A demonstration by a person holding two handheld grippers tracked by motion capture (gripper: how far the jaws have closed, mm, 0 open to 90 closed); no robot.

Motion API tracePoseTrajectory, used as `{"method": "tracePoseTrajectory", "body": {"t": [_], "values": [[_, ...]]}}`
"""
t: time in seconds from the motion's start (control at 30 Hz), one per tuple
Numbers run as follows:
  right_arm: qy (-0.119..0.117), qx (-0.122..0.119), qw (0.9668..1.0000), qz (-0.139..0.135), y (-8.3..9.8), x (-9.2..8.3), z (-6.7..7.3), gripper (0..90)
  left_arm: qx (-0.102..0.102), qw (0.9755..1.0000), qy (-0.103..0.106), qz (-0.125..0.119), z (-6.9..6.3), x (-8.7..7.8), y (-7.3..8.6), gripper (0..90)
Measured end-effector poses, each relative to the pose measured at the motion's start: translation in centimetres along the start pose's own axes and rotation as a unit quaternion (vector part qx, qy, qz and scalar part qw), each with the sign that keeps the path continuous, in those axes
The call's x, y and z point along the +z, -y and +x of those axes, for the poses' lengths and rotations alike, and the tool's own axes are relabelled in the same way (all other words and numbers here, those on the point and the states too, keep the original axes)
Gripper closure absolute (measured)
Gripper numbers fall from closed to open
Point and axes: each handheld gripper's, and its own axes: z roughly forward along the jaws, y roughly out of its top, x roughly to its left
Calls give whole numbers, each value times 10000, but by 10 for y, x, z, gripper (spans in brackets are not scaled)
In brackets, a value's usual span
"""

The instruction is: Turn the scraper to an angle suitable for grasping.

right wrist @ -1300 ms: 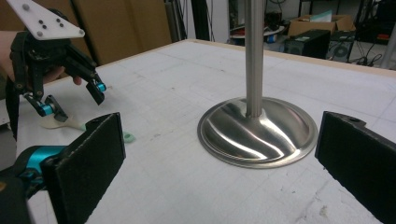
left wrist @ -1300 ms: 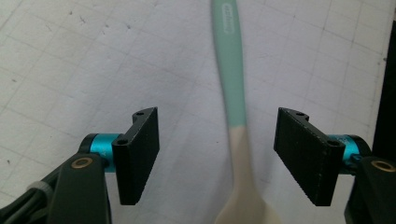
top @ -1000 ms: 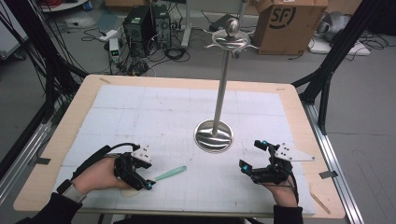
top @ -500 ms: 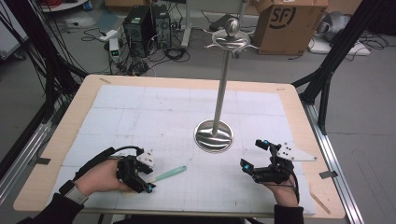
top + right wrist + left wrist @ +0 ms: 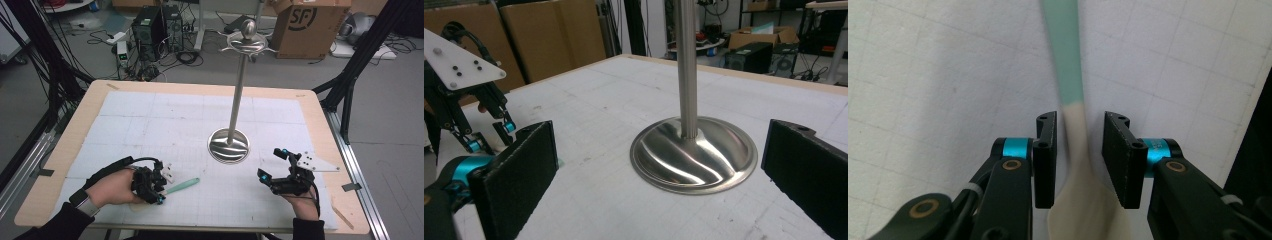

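While left gripper (image 5: 1079, 155) jaws have just been closing round the spoon (image 5: 1068, 85), not yet pinching, lift & placing remain; right gripper (image 5: 277, 165) spread wide.

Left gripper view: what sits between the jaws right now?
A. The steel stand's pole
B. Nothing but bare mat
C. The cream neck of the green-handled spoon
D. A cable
C: the spoon runs up between the left gripper, its cream part flanked by both jaws and its green handle reaching beyond them.

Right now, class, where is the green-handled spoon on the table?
In the high view the green-handled spoon lies near the table's front left, between the left gripper's jaws, left of the steel stand's base.
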Motion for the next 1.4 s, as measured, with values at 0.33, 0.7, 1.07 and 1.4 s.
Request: {"method": "tracePoseTrajectory", "body": {"t": [0.33,0.7,1.07,1.4], "values": [[-140,-94,9998,-61,-4,5,1,3,187,9997,-125,11,-5,0,-1,802],[-100,-100,9999,-62,-5,4,3,4,30,10000,-9,-66,-2,0,1,803],[-94,-49,9997,-206,-6,-3,4,4,-108,9999,123,8,3,0,0,803],[-89,-64,9998,-180,-6,-2,2,4,-151,9999,42,-31,2,-1,-2,803]]}}
